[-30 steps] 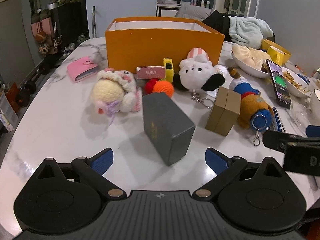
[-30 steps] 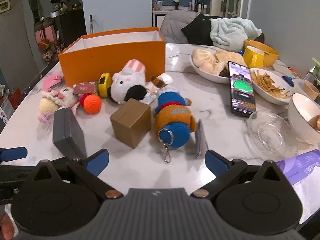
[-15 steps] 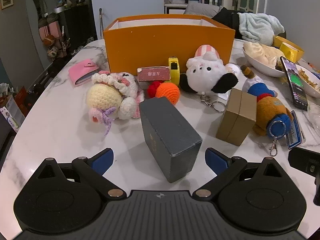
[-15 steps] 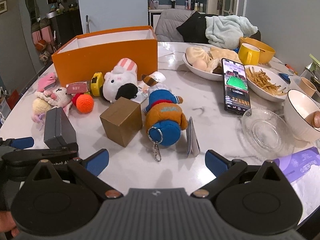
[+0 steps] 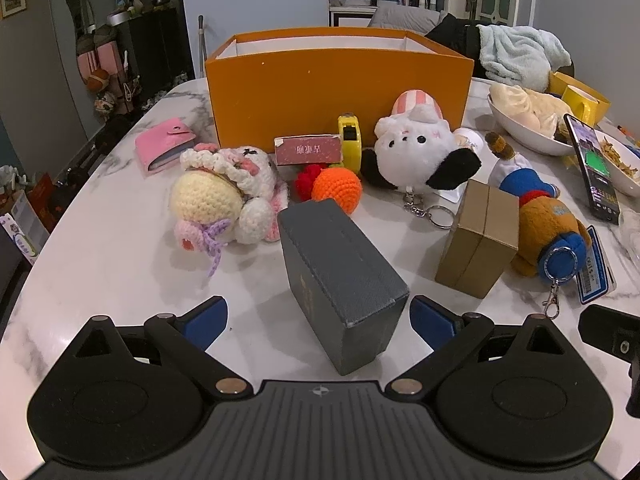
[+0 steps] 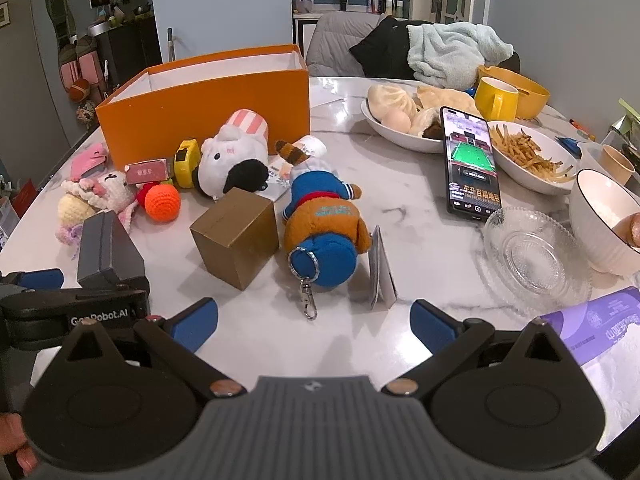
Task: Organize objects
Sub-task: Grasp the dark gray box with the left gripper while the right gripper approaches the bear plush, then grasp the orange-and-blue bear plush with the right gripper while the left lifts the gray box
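Observation:
A dark grey box (image 5: 340,276) stands on the marble table, its near end between the open fingers of my left gripper (image 5: 319,318); no pad touches it. The same grey box (image 6: 106,246) shows in the right wrist view. Behind it lie a crocheted doll (image 5: 224,196), an orange ball (image 5: 336,188), a white plush (image 5: 416,152), a gold box (image 5: 478,238) and a bear plush (image 6: 324,220). The orange storage box (image 5: 340,92) stands open at the back. My right gripper (image 6: 314,326) is open and empty, just short of the bear's keyring.
A pink wallet (image 5: 162,148), a red card box (image 5: 308,150) and a yellow tape measure (image 5: 349,142) sit by the orange box. To the right are a phone (image 6: 472,164), bowls of food (image 6: 412,120), a glass dish (image 6: 532,256) and a yellow mug (image 6: 496,98).
Both grippers have moved forward over the table. The grey box now sits closer, between the left fingers. The right gripper has come nearer the bear plush. No object has moved.

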{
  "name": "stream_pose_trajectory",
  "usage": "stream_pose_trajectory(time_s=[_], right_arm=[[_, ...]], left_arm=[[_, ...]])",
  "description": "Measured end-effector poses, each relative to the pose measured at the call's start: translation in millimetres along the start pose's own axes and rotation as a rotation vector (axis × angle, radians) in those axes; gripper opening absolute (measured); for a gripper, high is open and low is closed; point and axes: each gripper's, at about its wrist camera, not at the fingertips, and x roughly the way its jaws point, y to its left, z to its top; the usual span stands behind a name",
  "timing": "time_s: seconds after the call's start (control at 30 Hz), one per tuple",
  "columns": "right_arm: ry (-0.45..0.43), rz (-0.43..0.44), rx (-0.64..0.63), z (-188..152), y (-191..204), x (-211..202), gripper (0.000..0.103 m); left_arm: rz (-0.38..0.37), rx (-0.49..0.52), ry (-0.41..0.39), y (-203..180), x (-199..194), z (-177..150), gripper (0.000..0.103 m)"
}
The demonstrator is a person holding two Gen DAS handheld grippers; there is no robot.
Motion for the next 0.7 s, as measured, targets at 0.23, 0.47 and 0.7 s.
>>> stream_pose_trajectory(time_s=[0.23, 0.47, 0.7], right_arm=[[-0.037, -0.028, -0.034, 0.8, -2.0, 5.0, 0.102], [-0.091, -0.039, -0.072, 0.3, -6.8, 17.6, 0.102], [-0.087, 0.007, -0.084, 4.6, -10.7, 36.9, 0.102]], left_arm=[[-0.007, -0.006, 0.012, 2.6, 6.7, 1.4, 0.103], [-0.052, -0.041, 0.039, 11.0, 13.5, -1.5, 0.075], [-0.051, -0.058, 0.041, 19.6, 15.4, -4.7, 0.045]])
